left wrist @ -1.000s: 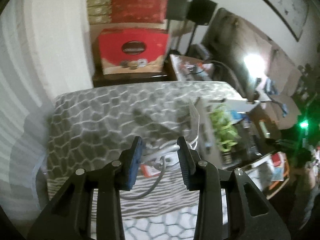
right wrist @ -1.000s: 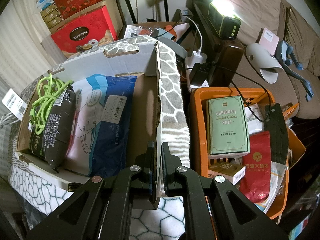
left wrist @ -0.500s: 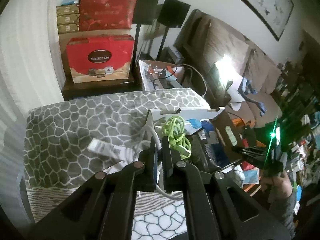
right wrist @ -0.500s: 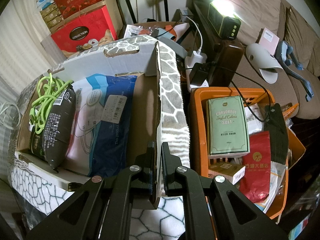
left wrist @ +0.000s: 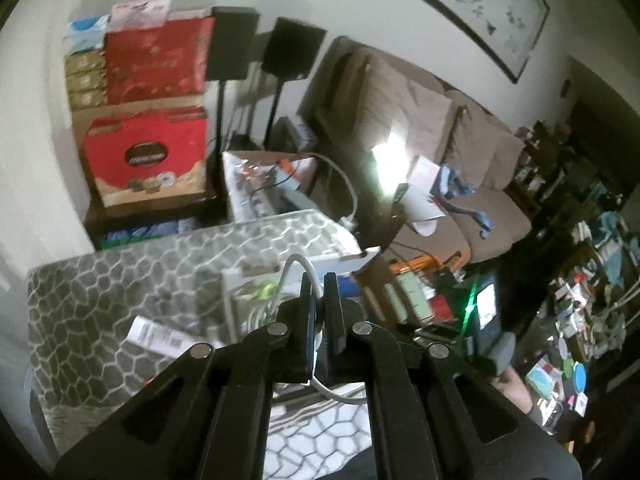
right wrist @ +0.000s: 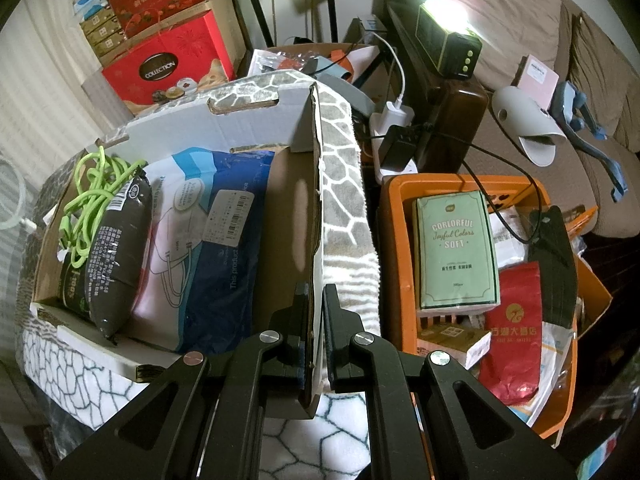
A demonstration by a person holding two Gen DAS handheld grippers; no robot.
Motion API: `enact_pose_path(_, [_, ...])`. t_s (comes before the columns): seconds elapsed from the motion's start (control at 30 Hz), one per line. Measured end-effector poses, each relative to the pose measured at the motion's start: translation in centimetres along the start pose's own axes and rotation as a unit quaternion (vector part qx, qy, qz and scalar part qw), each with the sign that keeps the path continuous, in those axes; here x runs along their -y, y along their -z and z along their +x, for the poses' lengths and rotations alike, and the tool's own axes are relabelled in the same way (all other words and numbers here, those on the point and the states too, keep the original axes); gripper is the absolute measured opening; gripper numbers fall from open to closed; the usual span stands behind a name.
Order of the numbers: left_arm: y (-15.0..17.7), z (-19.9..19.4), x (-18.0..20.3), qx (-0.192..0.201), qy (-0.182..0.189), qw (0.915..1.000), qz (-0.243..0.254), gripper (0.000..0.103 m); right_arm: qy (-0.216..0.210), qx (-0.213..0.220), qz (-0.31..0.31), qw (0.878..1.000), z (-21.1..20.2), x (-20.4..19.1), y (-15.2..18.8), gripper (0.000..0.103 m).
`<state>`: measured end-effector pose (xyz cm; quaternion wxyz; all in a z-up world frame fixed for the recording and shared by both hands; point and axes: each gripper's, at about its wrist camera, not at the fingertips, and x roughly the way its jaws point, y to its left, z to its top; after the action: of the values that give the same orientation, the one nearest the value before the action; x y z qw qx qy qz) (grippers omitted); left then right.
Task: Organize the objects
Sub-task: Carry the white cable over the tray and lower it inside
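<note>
My left gripper (left wrist: 318,280) is shut on a white cable (left wrist: 298,264) and holds it in the air above the patterned blanket (left wrist: 120,280), near the cardboard box's left end. The cable's tagged end (left wrist: 158,336) hangs over the blanket. My right gripper (right wrist: 316,292) is shut on the right wall of the cardboard box (right wrist: 248,120). The box holds a green cord (right wrist: 96,184), a dark packet (right wrist: 114,256) and a blue and white bag (right wrist: 208,248). A loop of the white cable (right wrist: 12,200) shows at the far left of the right wrist view.
An orange basket (right wrist: 400,192) with a green pack (right wrist: 456,248) and a red pouch (right wrist: 514,328) stands right of the box. Red gift boxes (left wrist: 148,152) are stacked at the back. A sofa (left wrist: 460,152) and a bright lamp (right wrist: 444,36) lie beyond.
My left gripper closed on the white cable and lifted it off the blanket, moving up and right toward the box. My right gripper kept its hold on the box wall.
</note>
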<state>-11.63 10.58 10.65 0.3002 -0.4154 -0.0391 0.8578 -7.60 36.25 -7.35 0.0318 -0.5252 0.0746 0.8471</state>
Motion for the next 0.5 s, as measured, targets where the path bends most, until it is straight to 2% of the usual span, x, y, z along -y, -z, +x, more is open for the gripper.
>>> enact_pose_path(0.37, [-1.7, 4.3, 3.9, 0.005, 0.039, 0.9991, 0.013, 0.004, -0.001, 0.000, 0.000, 1.000, 0.0, 0.0, 0.1, 0.006])
enact_pose_path(0.5, [-2.0, 6.1, 4.5, 0.012, 0.070, 0.9975, 0.001, 0.004, -0.002, 0.000, 0.000, 1.000, 0.0, 0.0, 0.1, 0.006])
